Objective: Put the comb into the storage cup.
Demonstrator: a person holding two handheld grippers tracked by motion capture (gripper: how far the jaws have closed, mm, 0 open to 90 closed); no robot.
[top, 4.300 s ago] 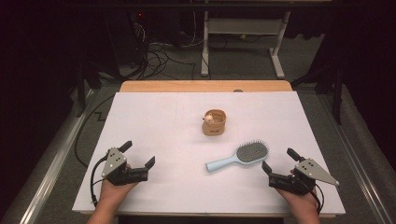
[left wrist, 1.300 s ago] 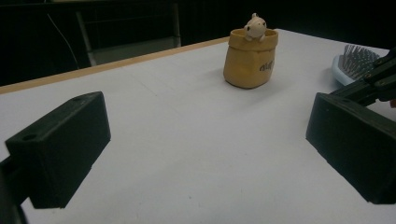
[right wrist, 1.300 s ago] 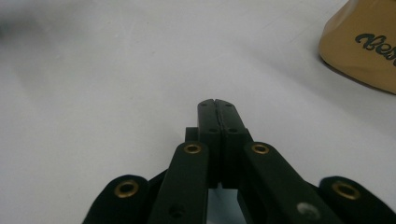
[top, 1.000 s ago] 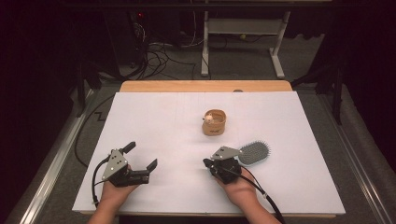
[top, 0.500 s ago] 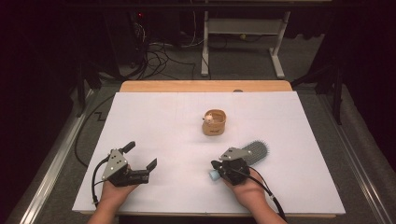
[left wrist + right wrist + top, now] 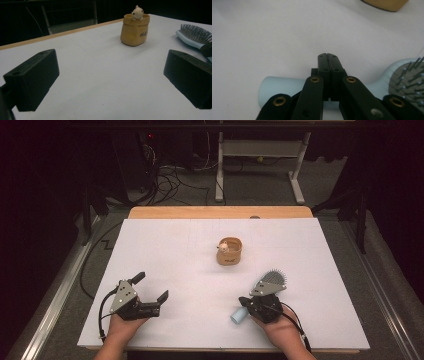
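Your right gripper (image 6: 250, 303), jaws closed empty, rests over the hairbrush (image 6: 272, 281) handle, whose axis runs toward one o'clock.

A table (image 6: 150, 213) of pale wood stands here, nearly all of it covered by a white sheet (image 6: 175, 255); only a strip of bare wood shows along the far edge. On the sheet, a little past the middle, sits a small tan sack-shaped pot (image 6: 229, 252) with a cream figure peeking out of its top. Nearer the right front lies a light blue hairbrush (image 6: 274, 280), bristles up, its handle pointing toward the front edge.
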